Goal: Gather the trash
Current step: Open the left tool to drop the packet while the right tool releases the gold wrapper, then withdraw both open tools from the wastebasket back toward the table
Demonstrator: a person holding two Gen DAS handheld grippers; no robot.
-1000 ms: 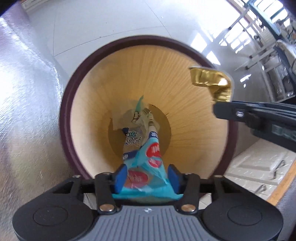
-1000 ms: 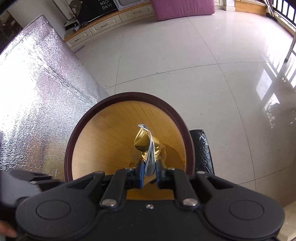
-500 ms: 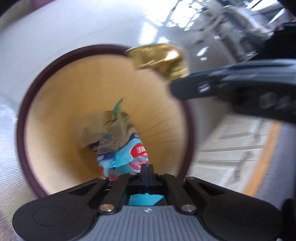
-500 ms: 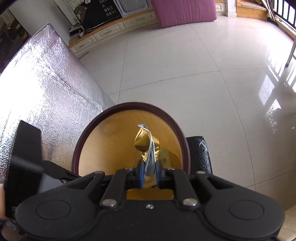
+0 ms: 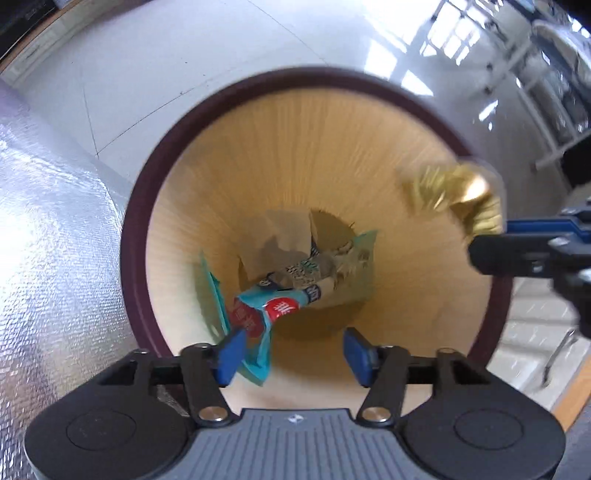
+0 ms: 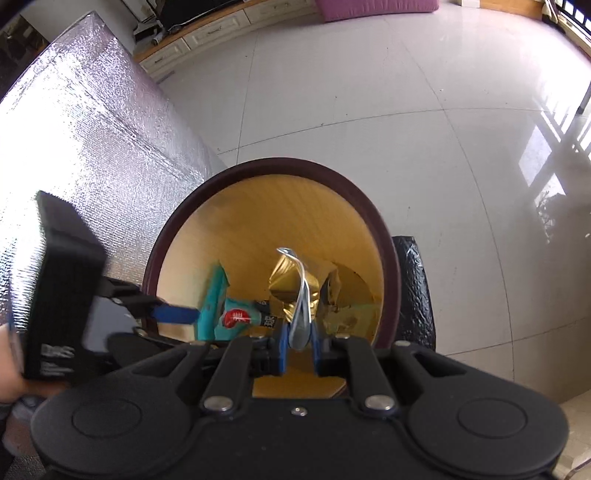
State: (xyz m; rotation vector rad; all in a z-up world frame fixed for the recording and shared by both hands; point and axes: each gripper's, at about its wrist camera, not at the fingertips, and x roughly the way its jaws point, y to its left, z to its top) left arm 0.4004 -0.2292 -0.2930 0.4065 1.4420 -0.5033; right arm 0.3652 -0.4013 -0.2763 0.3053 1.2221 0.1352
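Observation:
A round bin with a dark brown rim point(image 5: 136, 206) and pale wooden inside stands below both grippers. My left gripper point(image 5: 291, 354) points straight down into it, its jaws opening. A teal and red snack wrapper point(image 5: 258, 314) lies against the left pad only and hangs into the bin. My right gripper point(image 6: 298, 343) is shut on a crumpled gold wrapper point(image 6: 295, 280) above the bin's mouth. The gold wrapper point(image 5: 454, 195) also shows at the right rim in the left wrist view. Brown paper trash point(image 5: 284, 243) lies at the bottom.
A silver foil-covered surface point(image 6: 85, 122) stands right against the bin's left side. A black bag point(image 6: 413, 288) sits by its right side. White tiled floor point(image 6: 406, 110) stretches beyond, with low cabinets point(image 6: 207, 33) and a purple cushion point(image 6: 369, 5) at the far wall.
The left jaws closed fully, then spread apart, and the teal wrapper slid from between them to the left pad. The right gripper kept the gold wrapper over the bin.

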